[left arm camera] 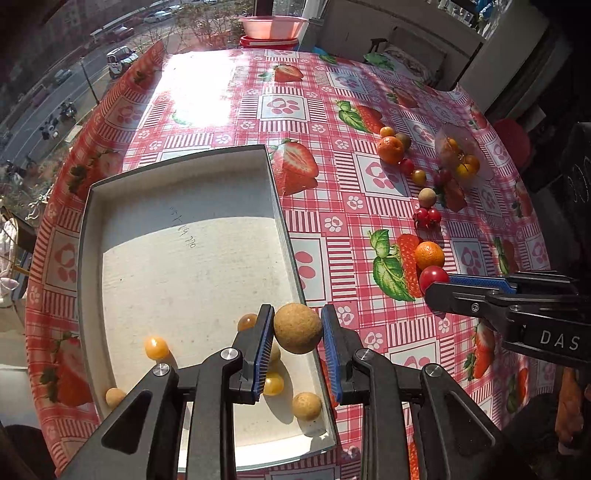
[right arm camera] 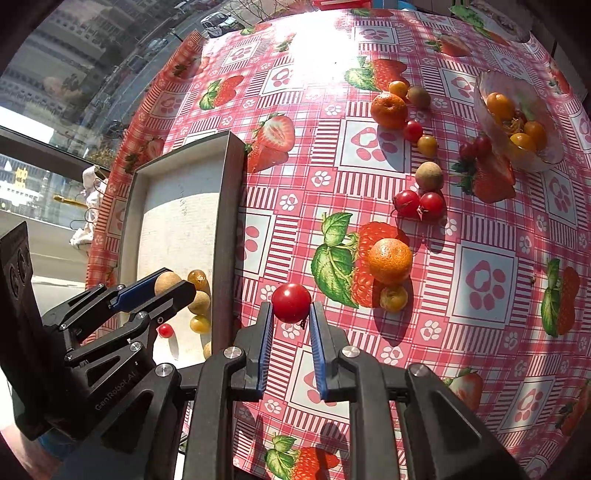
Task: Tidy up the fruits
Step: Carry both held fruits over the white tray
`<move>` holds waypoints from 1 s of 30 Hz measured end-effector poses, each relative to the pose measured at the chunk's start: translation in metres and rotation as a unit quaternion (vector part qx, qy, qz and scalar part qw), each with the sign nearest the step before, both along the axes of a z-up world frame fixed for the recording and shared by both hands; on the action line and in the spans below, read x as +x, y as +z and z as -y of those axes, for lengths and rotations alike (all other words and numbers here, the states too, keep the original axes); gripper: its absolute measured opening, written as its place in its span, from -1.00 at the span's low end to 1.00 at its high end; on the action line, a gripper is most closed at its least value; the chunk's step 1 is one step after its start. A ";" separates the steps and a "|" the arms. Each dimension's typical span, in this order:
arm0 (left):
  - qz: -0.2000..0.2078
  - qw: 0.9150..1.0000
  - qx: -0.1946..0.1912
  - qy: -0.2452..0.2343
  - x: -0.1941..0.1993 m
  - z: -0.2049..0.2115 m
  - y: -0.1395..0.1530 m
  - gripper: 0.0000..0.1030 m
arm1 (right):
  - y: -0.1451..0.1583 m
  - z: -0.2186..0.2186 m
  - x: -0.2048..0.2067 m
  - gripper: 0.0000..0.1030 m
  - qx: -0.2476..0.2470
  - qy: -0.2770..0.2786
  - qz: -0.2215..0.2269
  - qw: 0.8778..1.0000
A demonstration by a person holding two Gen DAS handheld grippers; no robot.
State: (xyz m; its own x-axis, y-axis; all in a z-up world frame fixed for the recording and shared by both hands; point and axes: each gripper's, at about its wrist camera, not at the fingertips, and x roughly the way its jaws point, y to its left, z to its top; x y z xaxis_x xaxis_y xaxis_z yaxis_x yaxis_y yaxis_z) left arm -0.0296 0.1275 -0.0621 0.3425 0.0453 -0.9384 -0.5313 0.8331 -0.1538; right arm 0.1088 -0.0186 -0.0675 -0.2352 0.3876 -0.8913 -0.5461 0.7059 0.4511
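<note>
My left gripper (left arm camera: 297,325) is shut on a tan longan (left arm camera: 297,328) and holds it above the right edge of the white tray (left arm camera: 177,206). It also shows in the right wrist view (right arm camera: 173,286). My right gripper (right arm camera: 291,314) is shut on a red cherry tomato (right arm camera: 291,302) just above the tablecloth, right of the tray. It also shows in the left wrist view (left arm camera: 436,282). Inside the tray lie several small yellow tomatoes (left arm camera: 156,347) and longans (left arm camera: 306,406). An orange (right arm camera: 390,260) sits just beyond the red tomato.
More fruit lies on the checked tablecloth: another orange (right arm camera: 388,110), red tomatoes (right arm camera: 419,204), a longan (right arm camera: 429,176), yellow tomatoes (right arm camera: 427,145). A clear bowl (right arm camera: 484,107) with yellow tomatoes stands at the far right. A pink basin (left arm camera: 273,26) sits beyond the table's far edge.
</note>
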 end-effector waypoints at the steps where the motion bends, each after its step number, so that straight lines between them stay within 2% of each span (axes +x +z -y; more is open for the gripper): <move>1: 0.000 1.000 0.000 0.005 -0.004 -0.004 0.000 -0.46 | 0.001 -0.006 -0.002 -0.60 0.000 0.004 0.001 1.000; 13: -0.013 0.999 0.019 0.048 -0.041 -0.063 -0.011 -0.46 | 0.003 -0.087 -0.023 -0.59 0.013 0.058 0.000 0.998; 21: -0.029 0.998 0.026 0.058 -0.042 -0.098 -0.033 -0.46 | -0.012 -0.135 -0.037 -0.59 0.008 0.080 -0.005 0.997; 30: -0.053 0.997 0.026 0.053 -0.035 -0.106 -0.056 -0.46 | -0.035 -0.161 -0.044 -0.59 -0.011 0.090 -0.003 0.996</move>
